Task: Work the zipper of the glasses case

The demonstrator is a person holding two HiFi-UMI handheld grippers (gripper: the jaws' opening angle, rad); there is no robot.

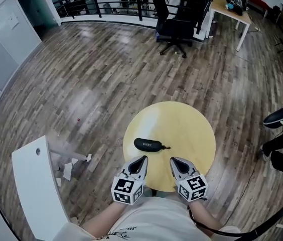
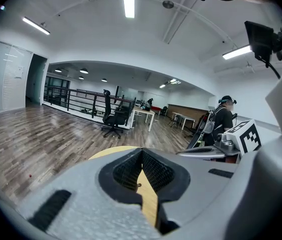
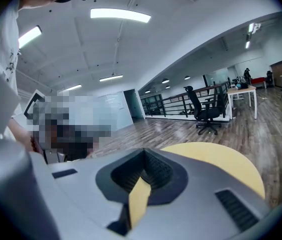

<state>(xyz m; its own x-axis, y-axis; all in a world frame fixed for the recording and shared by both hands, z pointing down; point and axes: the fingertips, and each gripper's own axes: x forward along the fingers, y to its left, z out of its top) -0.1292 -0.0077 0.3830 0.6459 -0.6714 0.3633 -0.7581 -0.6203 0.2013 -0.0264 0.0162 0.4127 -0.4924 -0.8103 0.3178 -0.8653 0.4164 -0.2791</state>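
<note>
A black glasses case (image 1: pixel 148 144) lies zipped on the left half of the round yellow table (image 1: pixel 191 129), its small zipper pull (image 1: pixel 167 147) pointing right. My left gripper (image 1: pixel 143 159) hovers just in front of the case, tips shut with nothing between them. My right gripper (image 1: pixel 173 160) sits level with it, a little to the right of the pull, also shut and empty. In the left gripper view the jaws (image 2: pixel 142 151) meet at the tip over the table edge; the case is hidden there. The right gripper view shows the same closed tip (image 3: pixel 143 152) and bare tabletop (image 3: pixel 216 159).
A white panel (image 1: pixel 36 185) and paper scraps (image 1: pixel 68 167) lie on the wood floor to the left. A black office chair (image 1: pixel 176 29) and a desk (image 1: pixel 232 9) stand far back. Dark gear (image 1: pixel 282 134) sits at the right. A person (image 2: pixel 223 116) stands in the distance.
</note>
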